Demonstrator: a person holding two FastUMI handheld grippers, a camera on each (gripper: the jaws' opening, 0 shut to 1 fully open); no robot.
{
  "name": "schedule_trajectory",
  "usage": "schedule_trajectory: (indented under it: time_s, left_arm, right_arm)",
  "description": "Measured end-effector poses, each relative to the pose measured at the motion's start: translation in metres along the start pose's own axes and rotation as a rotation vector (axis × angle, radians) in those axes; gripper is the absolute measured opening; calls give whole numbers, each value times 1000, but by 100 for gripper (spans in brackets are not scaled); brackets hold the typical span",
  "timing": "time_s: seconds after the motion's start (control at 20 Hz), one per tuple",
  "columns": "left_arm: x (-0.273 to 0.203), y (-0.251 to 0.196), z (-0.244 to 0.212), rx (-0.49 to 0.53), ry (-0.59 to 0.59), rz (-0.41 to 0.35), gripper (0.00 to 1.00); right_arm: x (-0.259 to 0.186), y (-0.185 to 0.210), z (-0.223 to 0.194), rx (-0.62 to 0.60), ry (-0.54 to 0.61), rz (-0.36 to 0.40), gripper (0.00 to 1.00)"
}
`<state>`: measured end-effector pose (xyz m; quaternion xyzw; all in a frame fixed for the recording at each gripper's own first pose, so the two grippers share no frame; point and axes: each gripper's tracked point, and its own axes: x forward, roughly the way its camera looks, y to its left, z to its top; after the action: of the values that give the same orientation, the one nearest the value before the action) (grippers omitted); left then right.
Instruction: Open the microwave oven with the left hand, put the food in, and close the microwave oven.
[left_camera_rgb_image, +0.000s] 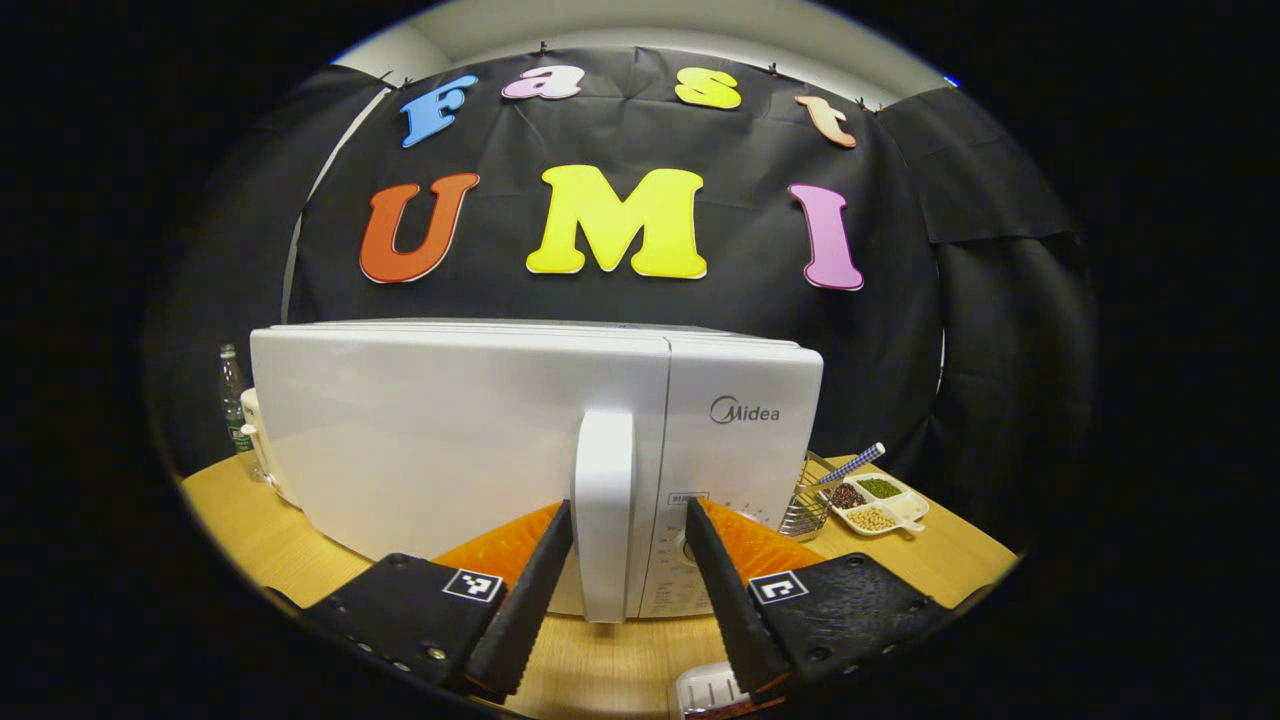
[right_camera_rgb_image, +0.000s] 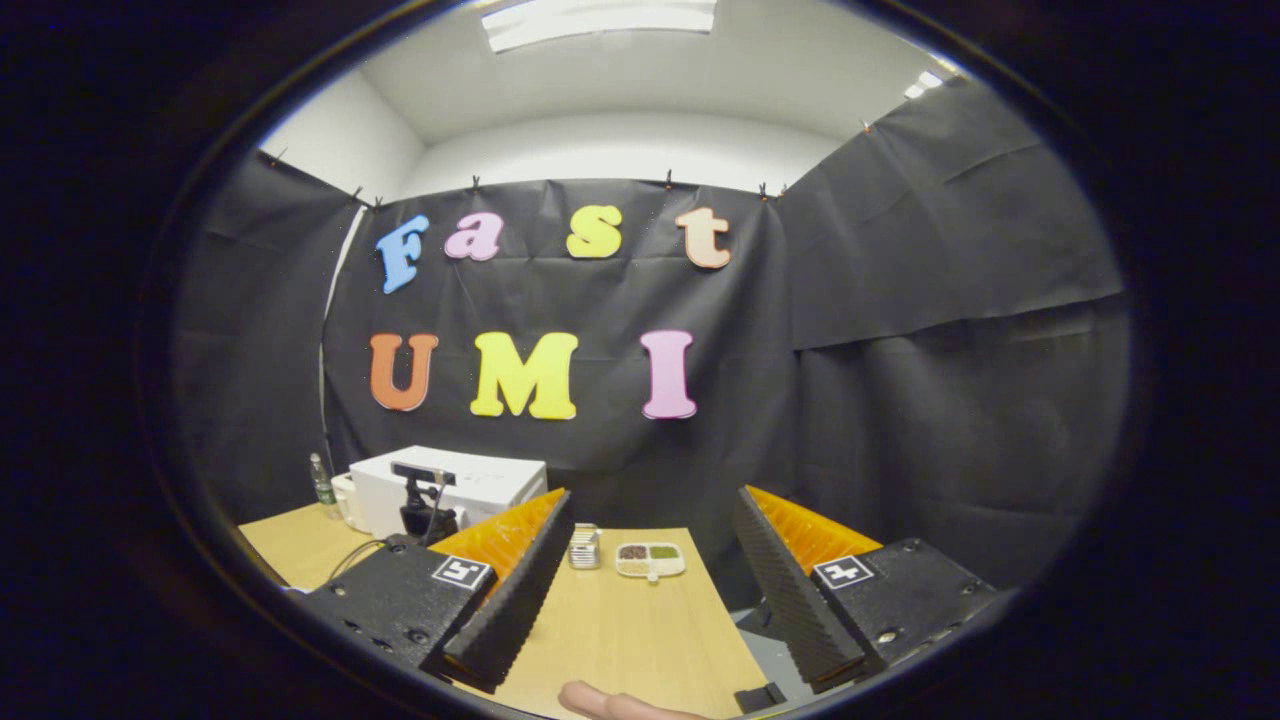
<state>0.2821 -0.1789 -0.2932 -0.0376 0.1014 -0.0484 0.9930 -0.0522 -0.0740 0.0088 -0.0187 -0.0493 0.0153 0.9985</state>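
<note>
The left hand-held gripper (left_camera_rgb_image: 628, 560) is spread wide, its fingers either side of the door handle (left_camera_rgb_image: 604, 520) of the shut microwave (left_camera_rgb_image: 450, 430) on the tabletop (left_camera_rgb_image: 250, 520). The right hand-held gripper (right_camera_rgb_image: 650, 570) hangs wide open, holding nothing, well back from it.

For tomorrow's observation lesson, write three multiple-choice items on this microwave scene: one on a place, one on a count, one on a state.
1. Where does the divided dish sit relative to the microwave in the left gripper view?
A right of it
B on top
C inside

2. How many filled dish compartments show?
A one
B three
C six

3. The microwave door is
A wide open
B removed
C closed

Key: 1 A, the dish lies on the table past the microwave's right side. 2 B, dark, green and pale fillings. 3 C, the door lies flush; the left gripper straddles its handle, fingers apart.
</note>
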Motion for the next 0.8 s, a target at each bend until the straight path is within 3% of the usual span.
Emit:
schedule_trajectory:
  time_s: [0.05,0.1,0.2,0.3,0.35,0.4,0.55,0.6,0.65,0.7,0.8]
  left_arm:
    - [2,1,-7,15,25,0,59]
    - [0,14,-3,75,14,48,60]
    - [2,12,-7,89,33,29,23]
    - [-1,13,-7,57,36,6,23]
    - [-1,13,-9,38,44,7,14]
    - [-4,13,-8,37,35,19,14]
    - [-3,14,-8,47,43,35,13]
    - [-2,12,-8,34,50,21,8]
    - [-3,11,-11,24,61,5,8]
    - [-7,11,-11,17,67,-5,8]
    - [-18,14,-11,17,50,-3,8]
  right_arm:
    - [-3,0,5,11,0,4,100]
    - [-5,-1,8,20,1,5,94]
    - [-11,-2,17,27,3,8,94]
    - [-17,-5,23,24,3,2,94]
    - [-20,-7,27,23,1,-3,100]
    - [-23,-7,30,21,0,-7,94]
    - [-31,-9,36,3,-2,-9,94]
    - [-33,-9,36,-6,-3,-10,94]
    - [-36,-9,36,-8,-3,-8,94]
    - [-37,-8,35,-6,-2,-4,100]
    - [-38,-8,32,13,-7,0,100]
